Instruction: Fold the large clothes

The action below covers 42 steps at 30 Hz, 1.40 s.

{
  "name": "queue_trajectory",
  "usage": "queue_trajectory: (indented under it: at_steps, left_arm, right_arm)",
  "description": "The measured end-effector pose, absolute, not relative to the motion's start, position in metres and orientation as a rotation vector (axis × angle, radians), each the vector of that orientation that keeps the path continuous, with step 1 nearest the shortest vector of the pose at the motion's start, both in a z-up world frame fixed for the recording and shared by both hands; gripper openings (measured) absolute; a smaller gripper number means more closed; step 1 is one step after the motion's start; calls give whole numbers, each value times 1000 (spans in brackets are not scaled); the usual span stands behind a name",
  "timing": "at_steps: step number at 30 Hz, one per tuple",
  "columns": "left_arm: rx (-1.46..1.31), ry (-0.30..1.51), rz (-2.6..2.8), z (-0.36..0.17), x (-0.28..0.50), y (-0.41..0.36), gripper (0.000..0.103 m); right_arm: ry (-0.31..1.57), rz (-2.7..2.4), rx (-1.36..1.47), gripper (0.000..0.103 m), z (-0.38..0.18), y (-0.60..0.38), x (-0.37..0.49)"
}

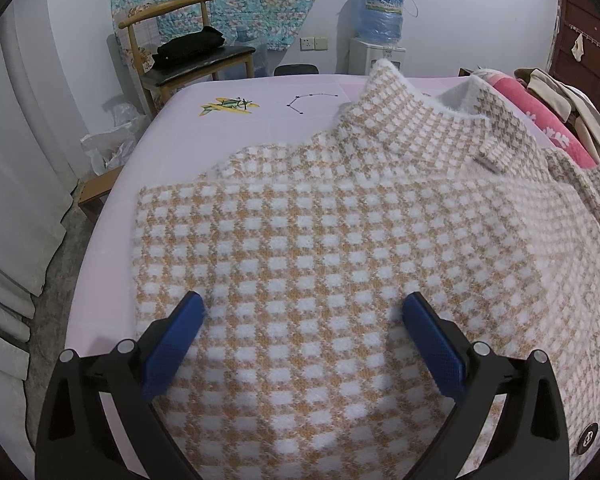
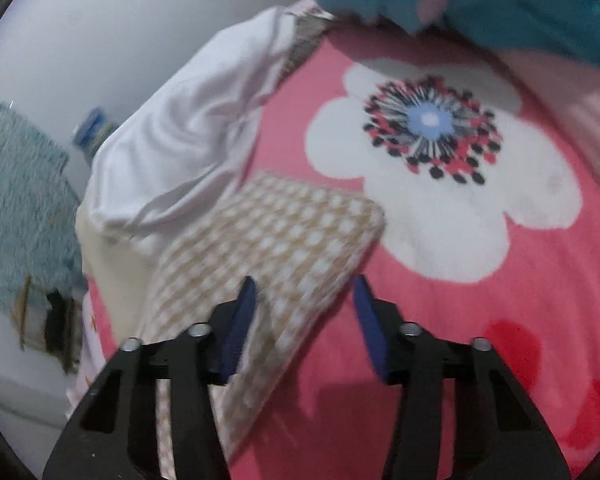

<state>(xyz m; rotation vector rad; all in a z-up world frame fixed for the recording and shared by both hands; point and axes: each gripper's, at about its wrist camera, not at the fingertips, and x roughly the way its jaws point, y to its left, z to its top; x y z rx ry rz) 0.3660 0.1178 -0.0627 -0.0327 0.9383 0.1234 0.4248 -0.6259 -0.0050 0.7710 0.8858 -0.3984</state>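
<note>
left hand-held gripper (image 1: pixel 302 308), right hand-held gripper (image 2: pixel 304 292): black angular frames, silver screw heads, textured blue finger pads.

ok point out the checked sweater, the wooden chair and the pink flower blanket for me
checked sweater (image 1: pixel 300 248), left wrist view, middle of its spread body on the bed
wooden chair (image 1: pixel 198 65), left wrist view, its dark seat
pink flower blanket (image 2: pixel 440 312), right wrist view, plain pink area below the big white flower

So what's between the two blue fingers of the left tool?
The left wrist view shows the fuzzy tan-and-white checked sweater spanning the gap of the open left tool; nothing else.
</note>
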Motion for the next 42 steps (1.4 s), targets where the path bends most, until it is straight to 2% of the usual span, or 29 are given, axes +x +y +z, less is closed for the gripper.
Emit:
queue_trajectory:
  at_steps: [4, 6, 8, 13, 19, 24, 29, 33, 37, 40, 42]
  left_arm:
    - [-32, 938, 125, -63, 366, 119, 98]
    - [-33, 937, 124, -63, 367, 120, 98]
    - [-32, 937, 125, -63, 366, 119, 98]
    - [-33, 937, 125, -63, 366, 118, 98]
    - [-32, 937, 126, -63, 366, 117, 98]
    - [-44, 931, 139, -61, 364, 118, 98]
    - [-137, 900, 112, -44, 349, 127, 98]
    - [-132, 860, 76, -19, 327, 133, 98]
    - [-148, 829, 31, 2, 293, 145, 98]
    - [-190, 823, -22, 7, 261, 158, 98]
    - [-219, 819, -62, 7, 243, 164, 98]
  right_arm:
    - [862, -412, 771, 29, -14, -631, 431]
    - [849, -413, 767, 20, -14, -629, 432]
    - [839, -413, 757, 17, -9, -627, 432]
    - [755, -403, 699, 15, 33, -615, 416]
    - [625, -310, 533, 15, 131, -560, 387]
    - [488, -144, 339, 14, 228, -466, 363]
    - [408, 60, 190, 14, 288, -355, 351]
    - [384, 249, 141, 14, 304, -260, 347]
    - [412, 436, 84, 15, 284, -165, 345]
    - [501, 563, -18, 21, 243, -88, 344]
    - [629, 664, -82, 48, 202, -44, 347]
